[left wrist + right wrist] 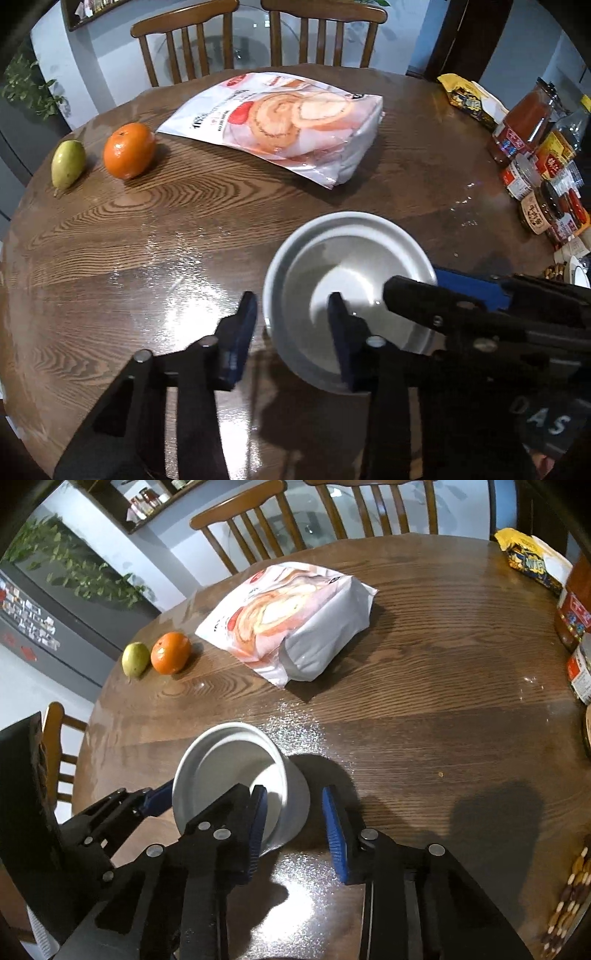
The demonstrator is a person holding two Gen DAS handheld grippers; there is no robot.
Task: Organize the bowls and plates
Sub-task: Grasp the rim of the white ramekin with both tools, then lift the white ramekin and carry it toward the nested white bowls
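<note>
The white bowl stands upright on the desk, close in front of me, and I have it from both sides; my left fingers are set fairly narrow, one outside the wall and one down inside, and my right gripper straddles the opposite wall the same way; on neither side do I see a pad pressing on the ceramic yet, so I hold nothing. The trouble I expect is uneven contact; if one side bites before the other, the bowl may skate across this glossy wood, or tip on its foot; the wall is smooth and glazed, so a shallow pinch near the rim could let it slip out as I lift; two hands rising at different rates would twist it loose. The rim looks doubled from my left side; I cannot tell whether a second dish sits nested there, and if so it could shift or drop free. The cake packet and orange lie well apart, no hazard.
</note>
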